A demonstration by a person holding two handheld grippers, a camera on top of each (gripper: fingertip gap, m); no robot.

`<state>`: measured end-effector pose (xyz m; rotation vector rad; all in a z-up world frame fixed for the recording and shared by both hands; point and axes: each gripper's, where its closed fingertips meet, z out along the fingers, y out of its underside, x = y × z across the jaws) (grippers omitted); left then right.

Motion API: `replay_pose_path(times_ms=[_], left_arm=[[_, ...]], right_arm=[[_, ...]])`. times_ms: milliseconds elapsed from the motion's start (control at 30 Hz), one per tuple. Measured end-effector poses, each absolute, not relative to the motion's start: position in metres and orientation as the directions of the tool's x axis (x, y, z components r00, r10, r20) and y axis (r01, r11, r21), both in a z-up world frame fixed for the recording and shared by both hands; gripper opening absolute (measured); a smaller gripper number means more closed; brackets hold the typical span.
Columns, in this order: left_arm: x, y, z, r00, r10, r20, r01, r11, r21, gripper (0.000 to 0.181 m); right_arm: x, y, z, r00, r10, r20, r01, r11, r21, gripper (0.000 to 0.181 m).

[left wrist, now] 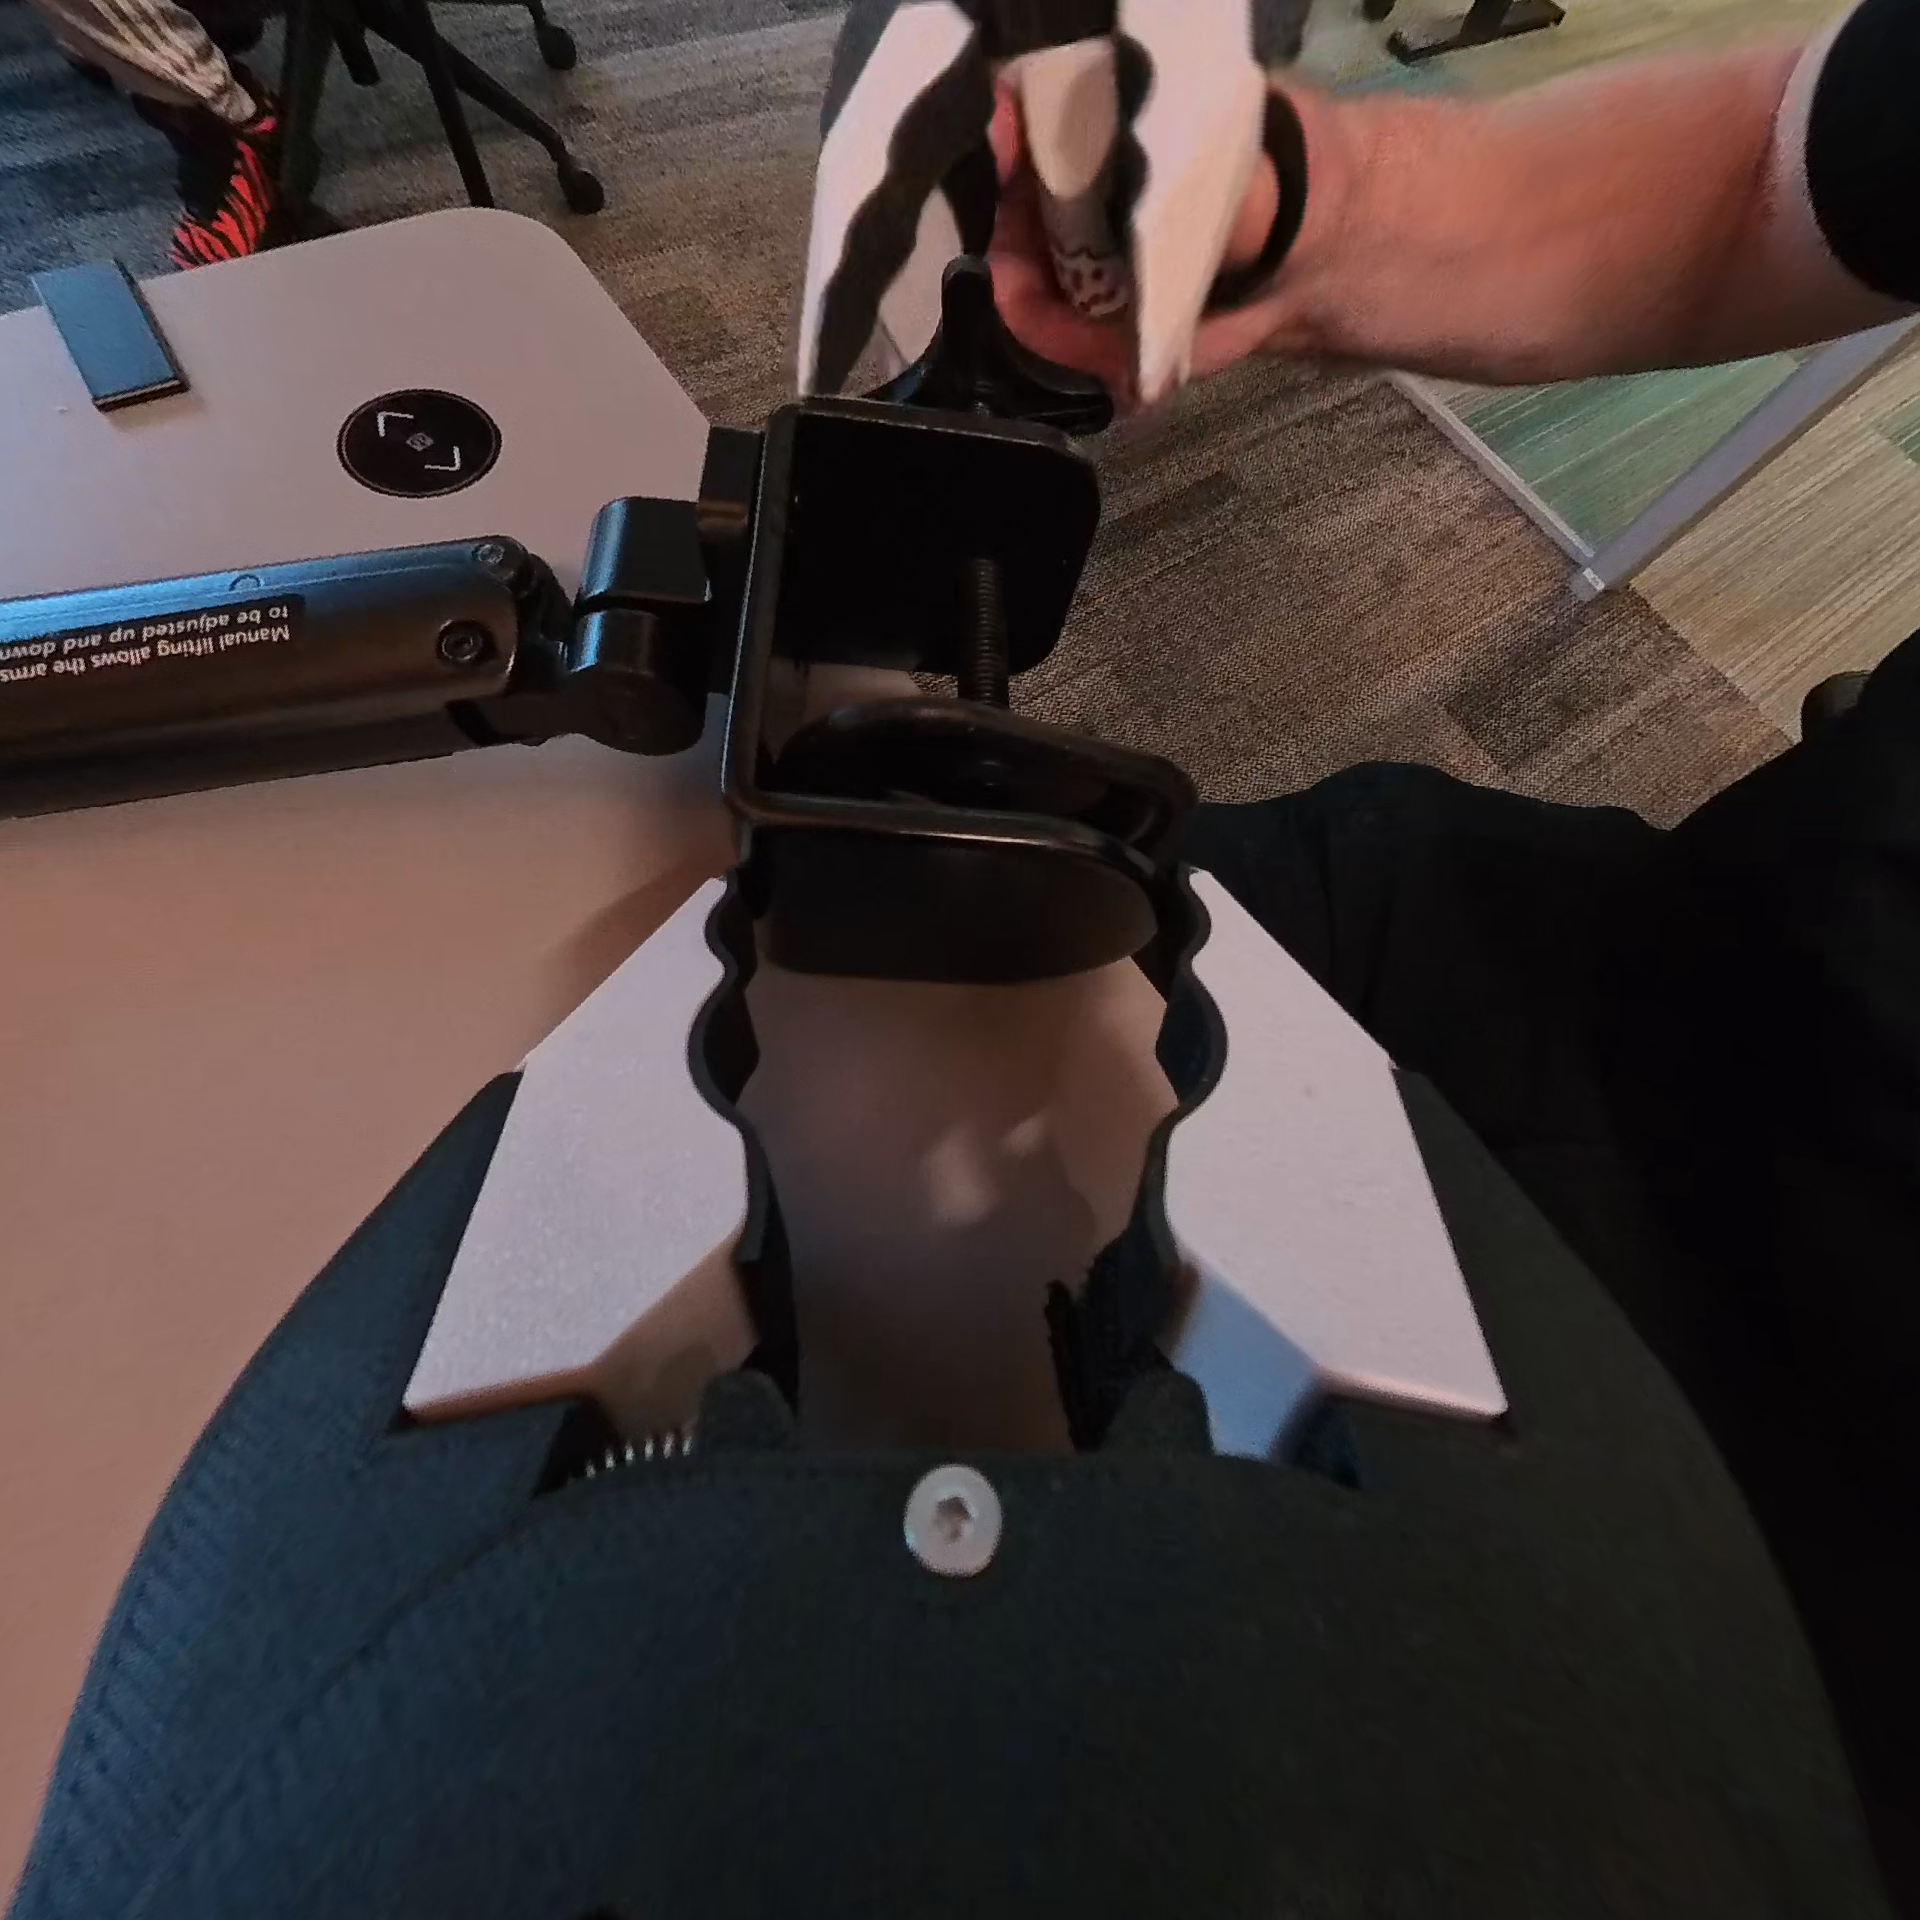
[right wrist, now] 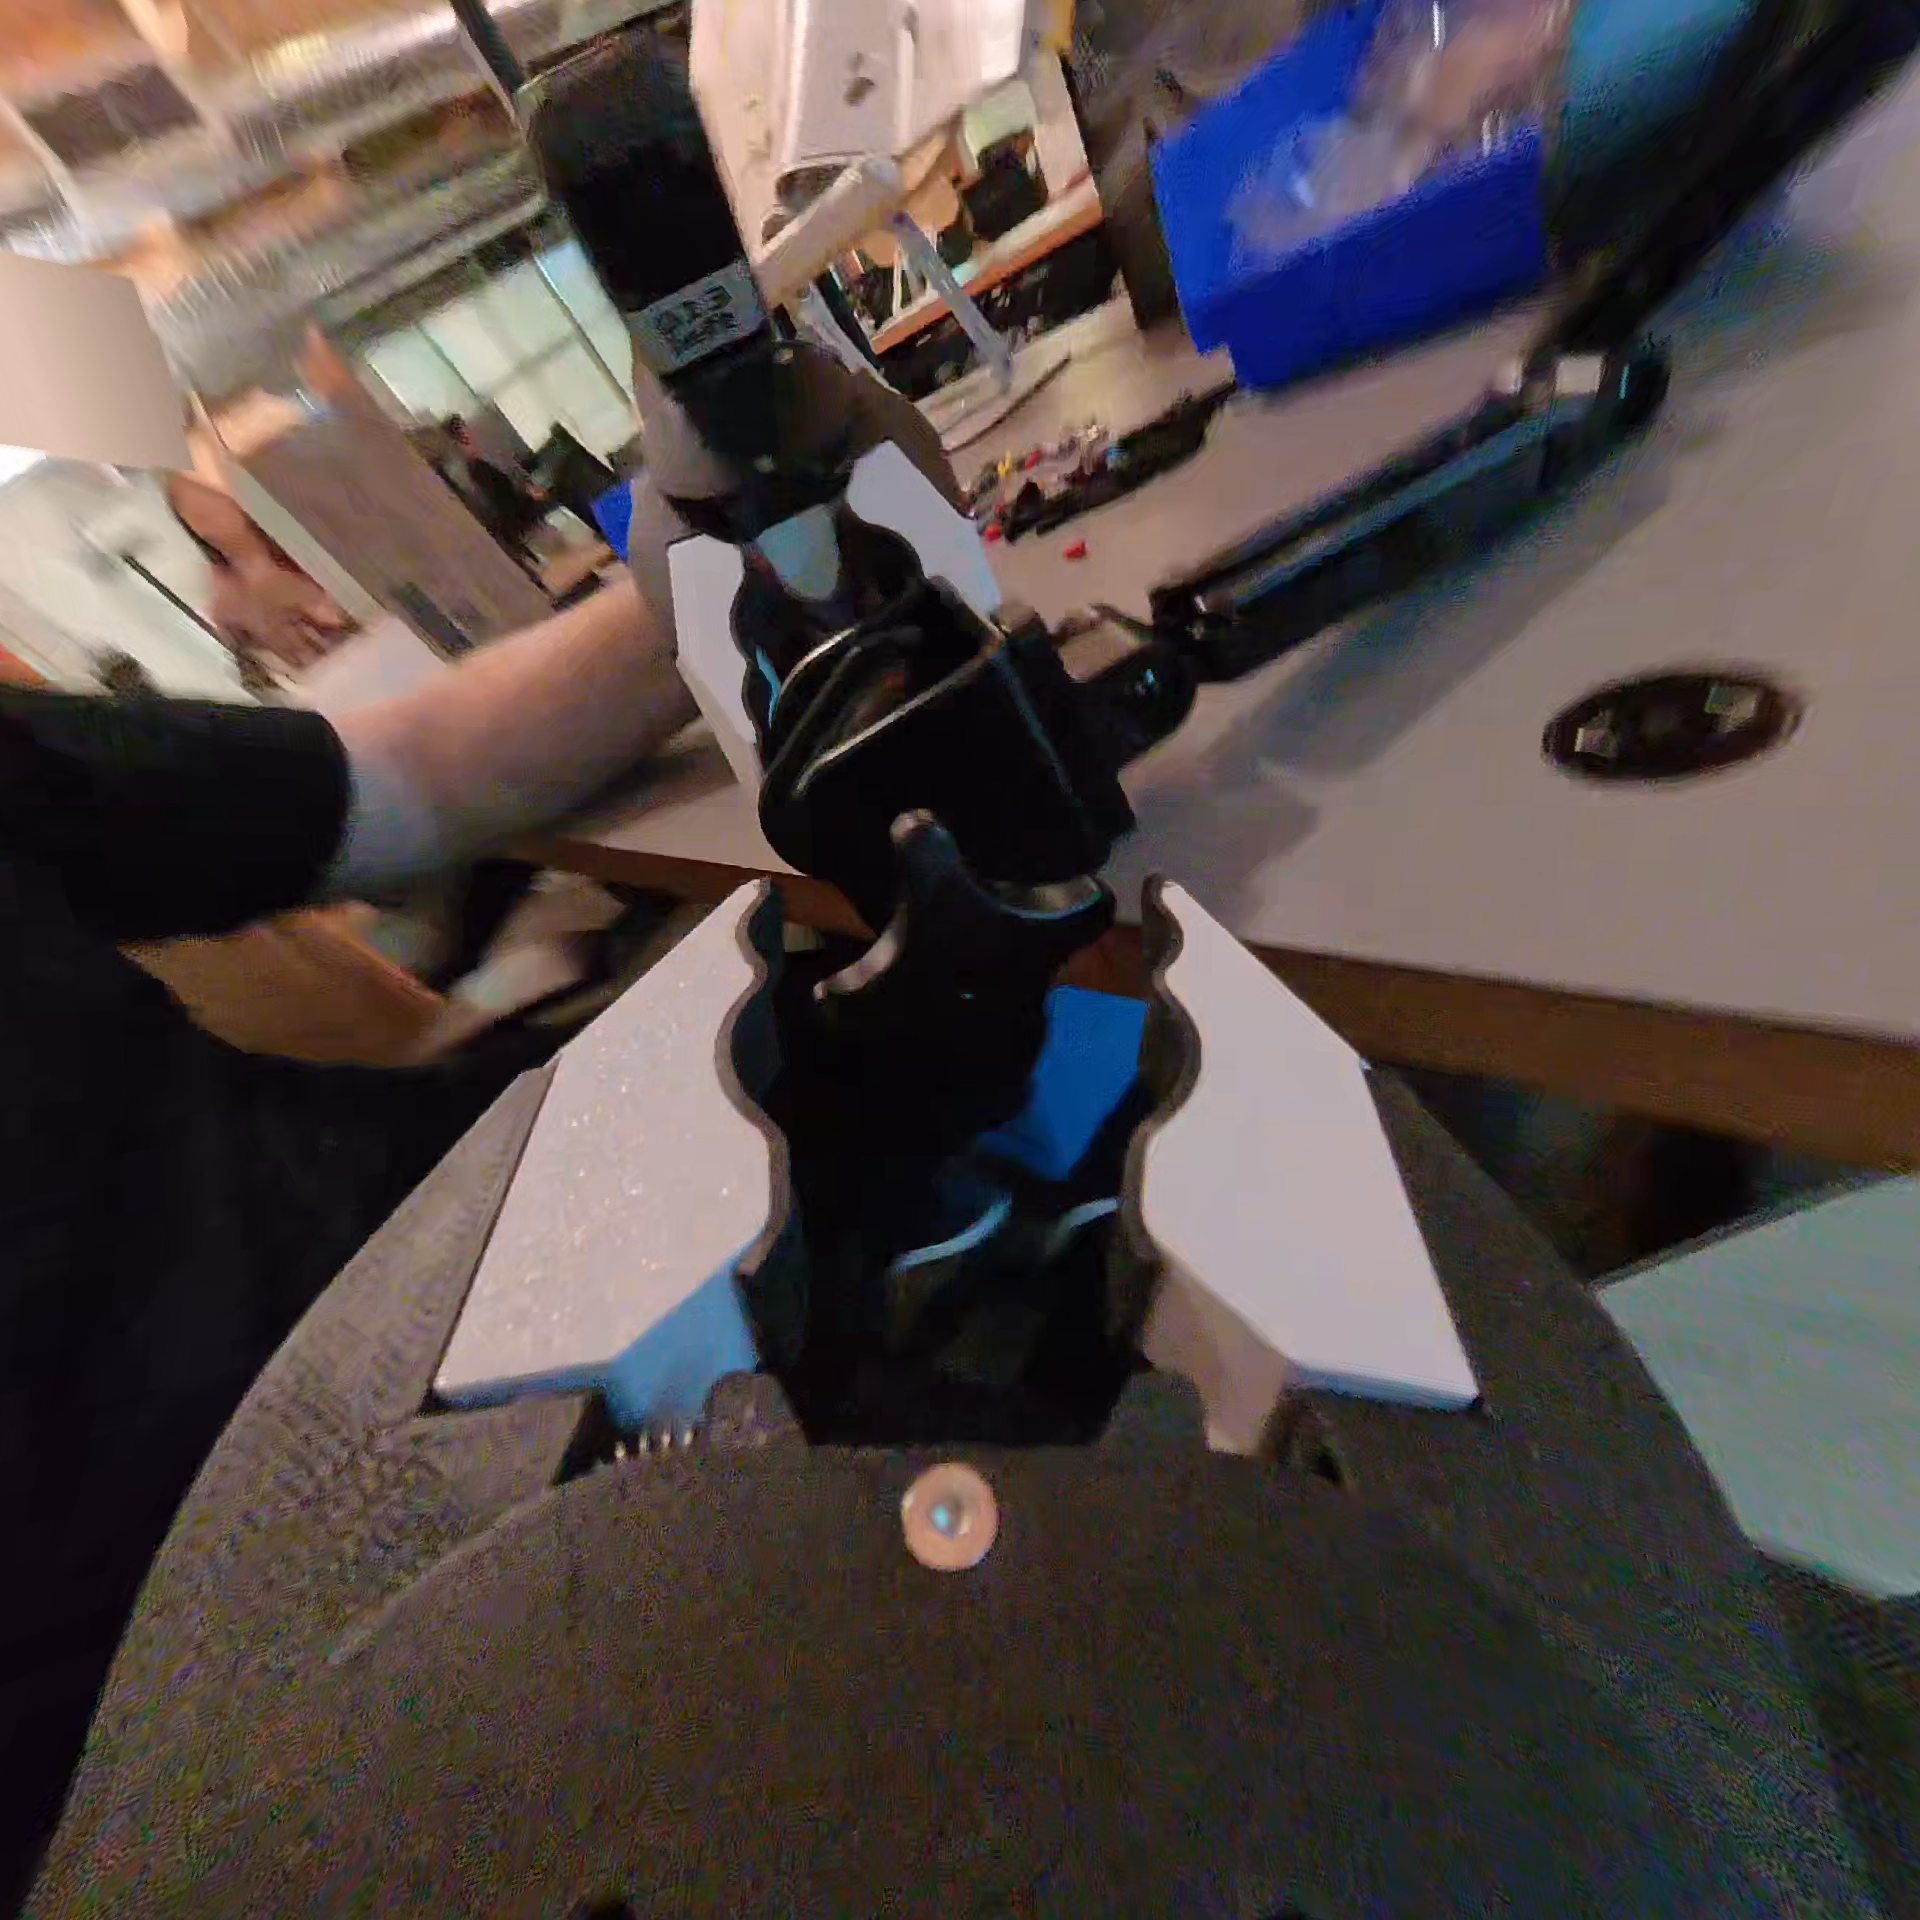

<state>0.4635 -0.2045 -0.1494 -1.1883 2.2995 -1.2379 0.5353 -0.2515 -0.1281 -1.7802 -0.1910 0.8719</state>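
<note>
A black C-clamp (left wrist: 914,540) on the end of a black jointed arm (left wrist: 260,665) sits at the edge of a pale table (left wrist: 260,987). My left gripper (left wrist: 956,904) is shut on the clamp's near plate. The threaded screw (left wrist: 982,634) and its round pressure disc (left wrist: 935,769) show inside the clamp. My right gripper (right wrist: 951,904) is closed around the black lobed knob (right wrist: 935,935) at the screw's end. In the left wrist view it (left wrist: 987,364) straddles the knob (left wrist: 966,312) from the far side. The right wrist view shows the clamp (right wrist: 997,727) and left gripper (right wrist: 831,623) beyond the knob.
A round black grommet (left wrist: 419,442) and a black rectangular pad (left wrist: 104,332) lie on the table. A blue bin (right wrist: 1351,239) and small parts sit farther along it. Chair legs (left wrist: 468,104) stand on carpet beyond the table. The person's forearm (right wrist: 499,748) reaches in from the left.
</note>
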Motion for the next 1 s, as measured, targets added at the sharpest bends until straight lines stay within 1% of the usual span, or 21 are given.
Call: replay_pose_path(times_ms=[33, 100, 167, 233, 300, 333, 367, 400, 433, 467, 500, 533, 567, 633, 700, 800, 867, 900, 933, 967, 1000], left_arm=[[0.464, -0.205, -0.149, -0.626, -0.768, 0.135, -0.536, 0.298, -0.79, 0.079], [0.464, -0.205, -0.149, -0.626, -0.768, 0.135, -0.536, 0.298, -0.79, 0.079], [0.464, -0.205, -0.149, -0.626, -0.768, 0.136, -0.536, 0.297, -0.79, 0.079], [0.463, -0.205, -0.149, -0.627, -0.767, 0.134, -0.535, 0.299, -0.79, 0.079], [0.463, -0.204, -0.149, -0.624, -0.768, 0.145, -0.541, 0.291, -0.789, 0.079], [0.463, -0.204, -0.149, -0.625, -0.767, 0.148, -0.542, 0.29, -0.789, 0.078], [0.463, -0.204, -0.149, -0.624, -0.768, 0.145, -0.542, 0.291, -0.789, 0.079], [0.464, -0.204, -0.149, -0.621, -0.77, 0.146, -0.543, 0.288, -0.789, 0.079], [0.463, -0.203, -0.149, -0.619, -0.771, 0.149, -0.545, 0.285, -0.788, 0.078], [0.463, -0.203, -0.149, -0.623, -0.768, 0.151, -0.544, 0.286, -0.788, 0.078], [0.463, -0.204, -0.149, -0.626, -0.766, 0.146, -0.541, 0.291, -0.789, 0.079], [0.463, -0.204, -0.149, -0.627, -0.766, 0.141, -0.539, 0.295, -0.789, 0.079], [0.463, -0.205, -0.149, -0.626, -0.766, 0.143, -0.54, 0.294, -0.789, 0.079], [0.463, -0.205, -0.149, -0.626, -0.766, 0.144, -0.54, 0.293, -0.789, 0.079], [0.463, -0.205, -0.149, -0.626, -0.766, 0.146, -0.541, 0.292, -0.789, 0.079], [0.463, -0.205, -0.149, -0.626, -0.766, 0.145, -0.54, 0.293, -0.789, 0.079], [0.463, -0.205, -0.149, -0.626, -0.766, 0.145, -0.54, 0.293, -0.789, 0.079], [0.463, -0.204, -0.149, -0.625, -0.767, 0.144, -0.54, 0.292, -0.789, 0.079], [0.463, -0.203, -0.149, -0.621, -0.771, 0.145, -0.543, 0.289, -0.789, 0.079], [0.464, -0.202, -0.149, -0.616, -0.773, 0.148, -0.546, 0.284, -0.788, 0.079], [0.464, -0.202, -0.149, -0.616, -0.773, 0.152, -0.547, 0.282, -0.788, 0.078]], right_arm=[[0.535, -0.25, -0.135, 0.636, 0.479, -0.604, -0.363, -0.505, -0.783, 0.07], [0.523, -0.253, -0.135, 0.446, 0.476, -0.758, -0.439, -0.622, -0.648, 0.056], [0.518, -0.25, -0.14, 0.455, 0.478, -0.751, -0.418, -0.631, -0.654, 0.042], [0.518, -0.249, -0.142, 0.53, 0.513, -0.675, -0.345, -0.596, -0.725, 0.04], [0.521, -0.246, -0.146, 0.724, 0.579, -0.375, -0.104, -0.445, -0.889, 0.036], [0.525, -0.243, -0.149, 0.803, 0.582, -0.127, 0.099, -0.34, -0.935, 0.035], [0.532, -0.239, -0.151, 0.817, 0.525, 0.238, 0.391, -0.202, -0.898, 0.035], [0.54, -0.236, -0.15, 0.702, 0.408, 0.584, 0.67, -0.1, -0.736, 0.038], [0.542, -0.235, -0.147, 0.59, 0.314, 0.744, 0.794, -0.056, -0.605, 0.039], [0.541, -0.236, -0.146, 0.588, 0.297, 0.752, 0.795, -0.038, -0.606, 0.039], [0.54, -0.237, -0.148, 0.642, 0.333, 0.69, 0.741, -0.038, -0.671, 0.04], [0.541, -0.24, -0.15, 0.707, 0.372, 0.602, 0.666, -0.062, -0.744, 0.051], [0.543, -0.241, -0.15, 0.786, 0.404, 0.468, 0.549, -0.107, -0.829, 0.072], [0.534, -0.252, -0.141, 0.837, 0.546, -0.019, 0.126, -0.227, -0.966, 0.071], [0.534, -0.257, -0.128, 0.697, 0.595, -0.399, -0.22, -0.352, -0.91, 0.072], [0.53, -0.254, -0.132, 0.52, 0.55, -0.653, -0.382, -0.535, -0.754, 0.062], [0.524, -0.249, -0.14, 0.539, 0.534, -0.651, -0.344, -0.566, -0.749, 0.039], [0.526, -0.248, -0.141, 0.603, 0.552, -0.576, -0.287, -0.523, -0.802, 0.038], [0.528, -0.246, -0.142, 0.697, 0.57, -0.436, -0.178, -0.452, -0.874, 0.037], [0.531, -0.245, -0.144, 0.799, 0.567, -0.201, 0.004, -0.34, -0.941, 0.036], [0.536, -0.243, -0.146, 0.846, 0.52, 0.12, 0.267, -0.219, -0.938, 0.035]])
